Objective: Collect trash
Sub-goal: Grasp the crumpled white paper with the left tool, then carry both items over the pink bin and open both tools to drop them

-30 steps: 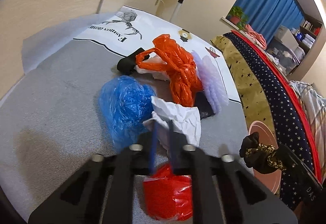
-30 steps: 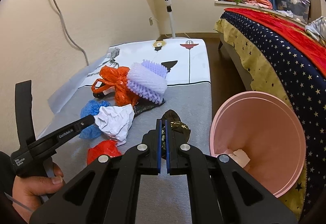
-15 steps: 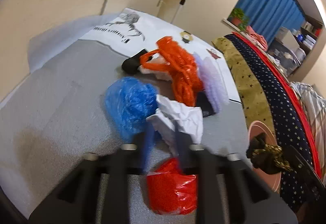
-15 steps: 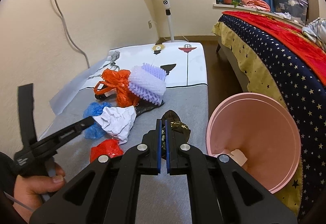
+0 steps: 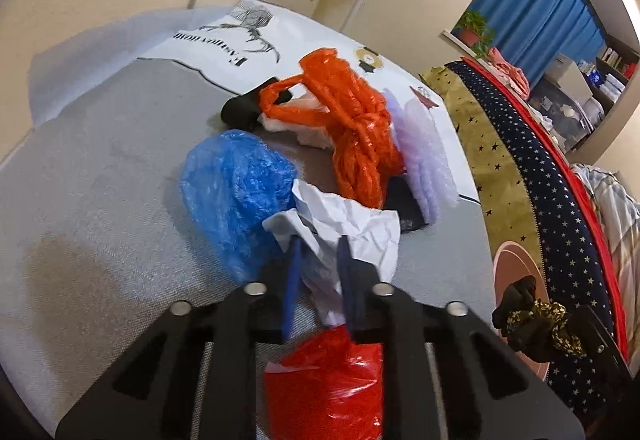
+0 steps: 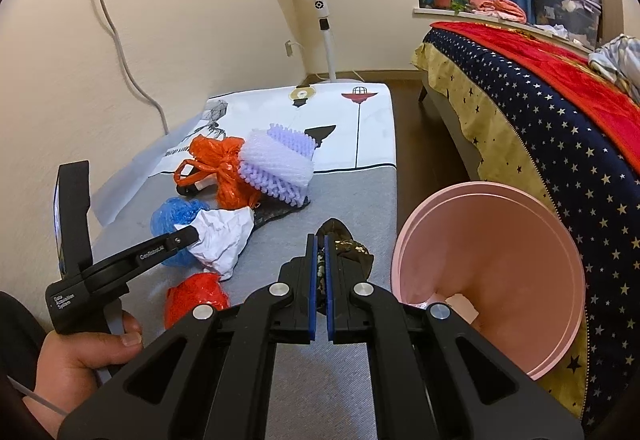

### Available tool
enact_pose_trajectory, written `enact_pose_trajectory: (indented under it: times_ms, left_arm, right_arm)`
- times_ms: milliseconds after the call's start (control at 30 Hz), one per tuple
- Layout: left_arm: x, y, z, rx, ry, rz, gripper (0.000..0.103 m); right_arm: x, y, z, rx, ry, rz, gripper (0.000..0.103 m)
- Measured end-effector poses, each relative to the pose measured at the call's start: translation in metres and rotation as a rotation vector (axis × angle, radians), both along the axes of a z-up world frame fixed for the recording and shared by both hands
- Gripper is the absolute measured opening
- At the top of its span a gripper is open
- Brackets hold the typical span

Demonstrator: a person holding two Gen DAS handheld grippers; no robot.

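So the left gripper has just been closing and its jaws now pinch the crumpled white paper in the middle of the grey mat. The right gripper is clamped on a dark scrunched wrapper, just beside the pink bin at the mat's right edge. One scrap looks binned already. Left to grab: red bag, blue bag, orange bag, and the bubble wrap. Early days, I'd say.
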State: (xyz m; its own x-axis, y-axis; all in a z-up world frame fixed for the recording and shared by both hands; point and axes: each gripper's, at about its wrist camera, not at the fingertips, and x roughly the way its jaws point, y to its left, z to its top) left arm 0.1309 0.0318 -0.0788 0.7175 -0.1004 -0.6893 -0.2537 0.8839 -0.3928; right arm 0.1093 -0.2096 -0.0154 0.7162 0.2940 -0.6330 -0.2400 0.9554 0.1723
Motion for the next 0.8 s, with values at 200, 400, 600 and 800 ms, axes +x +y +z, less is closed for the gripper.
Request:
enact_pose_trajectory:
  times_ms: [200,400,600,800]
  left_arm:
    - [-0.010,-0.005,0.019,0.049,-0.057,-0.019,0.006]
    - [-0.022,-0.012,0.039,0.105,-0.112,-0.041,0.006]
    - [-0.033,-0.026,0.060,0.161,-0.170,-0.081,0.006]
    - [-0.042,-0.046,0.076,0.189,-0.216,-0.133,0.006]
  right_arm:
    - [-0.002,-0.003,0.004,0.002,-0.010,-0.007,0.004]
    - [-0.009,-0.011,0.014,0.007,-0.034,-0.025,0.004]
    - [-0.018,-0.023,0.031,0.007,-0.079,-0.051,0.003]
    - [-0.026,-0.037,0.044,0.001,-0.111,-0.086,0.003]
